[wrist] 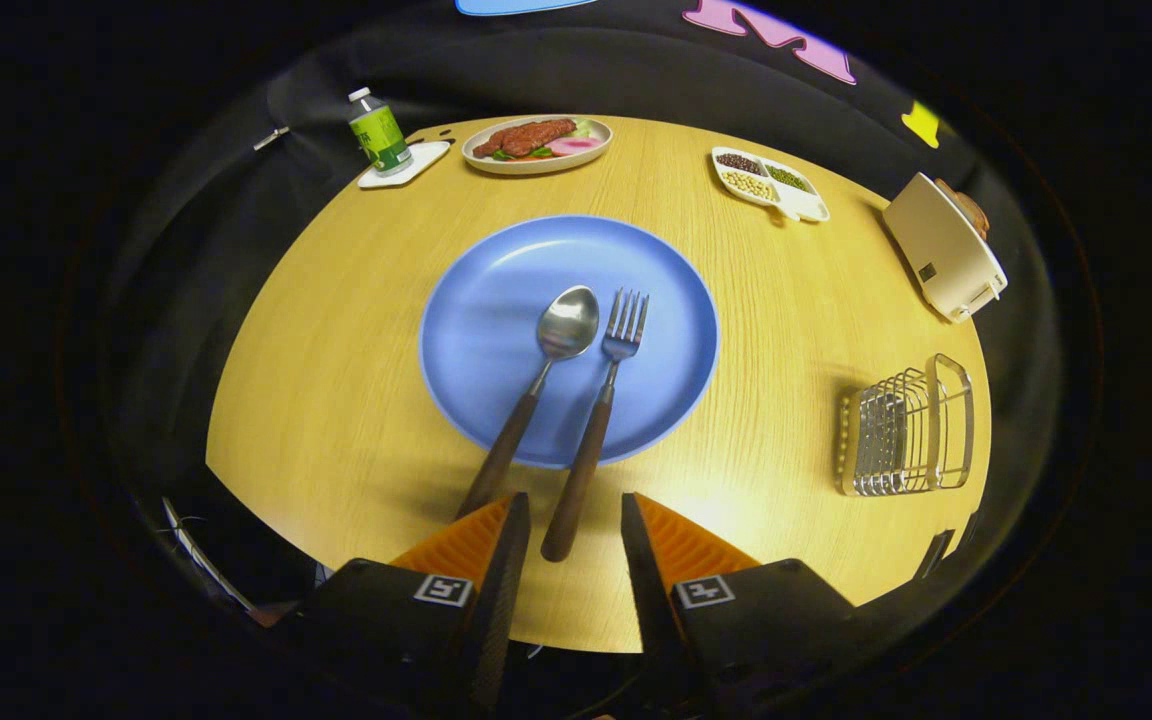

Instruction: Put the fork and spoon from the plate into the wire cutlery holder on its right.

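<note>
Here the gripper hangs with fingers apart and nothing held, the butt of the wooden-handled steel fork between its tips. The matching spoon lies just beside the fork, heads on the round blue plate, so a pinch could catch both. The silver wire cutlery holder stands well apart to the right on the pale wooden counter, the way to it unobstructed, with a cream toaster and food dishes beyond.

One spoon, one fork, one blue plate, one wire holder, one bottle, one toaster.

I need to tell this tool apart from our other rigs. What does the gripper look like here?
The gripper has two wedge-shaped fingers with ribbed outer faces, tapering forward. Each sits on a dark, boxy block bearing a small square black-and-white marker on top. No cables or sleeve can be seen.
</note>
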Motion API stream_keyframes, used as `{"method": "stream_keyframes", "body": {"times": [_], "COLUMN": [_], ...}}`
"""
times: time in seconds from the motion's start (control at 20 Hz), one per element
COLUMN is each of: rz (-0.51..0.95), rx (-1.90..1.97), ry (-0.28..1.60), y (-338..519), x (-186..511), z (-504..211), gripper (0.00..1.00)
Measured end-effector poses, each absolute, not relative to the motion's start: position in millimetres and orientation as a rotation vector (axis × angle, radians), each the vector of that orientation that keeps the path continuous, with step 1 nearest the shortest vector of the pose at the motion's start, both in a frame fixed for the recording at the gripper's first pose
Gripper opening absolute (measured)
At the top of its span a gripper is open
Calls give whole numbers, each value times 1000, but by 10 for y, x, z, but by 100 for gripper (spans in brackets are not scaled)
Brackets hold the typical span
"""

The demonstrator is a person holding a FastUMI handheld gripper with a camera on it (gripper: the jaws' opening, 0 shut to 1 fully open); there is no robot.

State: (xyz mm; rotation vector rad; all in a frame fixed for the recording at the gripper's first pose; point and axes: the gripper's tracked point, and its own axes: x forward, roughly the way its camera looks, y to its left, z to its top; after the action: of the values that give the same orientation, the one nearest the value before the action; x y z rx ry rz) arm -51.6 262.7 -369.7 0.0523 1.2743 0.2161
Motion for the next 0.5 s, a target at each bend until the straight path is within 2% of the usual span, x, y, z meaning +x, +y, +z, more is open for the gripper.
{"method": "stream_keyframes", "body": {"times": [0.05, 0.1, 0.25, 0.5], "rz": [207, 204, 166, 146], "rx": [49, 50, 32, 42], "ry": [1288, 1290, 1275, 1227], "y": [2621, 2627, 2521, 2373], "x": [-523, -511, -482, -427], "z": [-3741, -3770, -3788, -3624], "gripper": [51, 49, 16, 12]}}
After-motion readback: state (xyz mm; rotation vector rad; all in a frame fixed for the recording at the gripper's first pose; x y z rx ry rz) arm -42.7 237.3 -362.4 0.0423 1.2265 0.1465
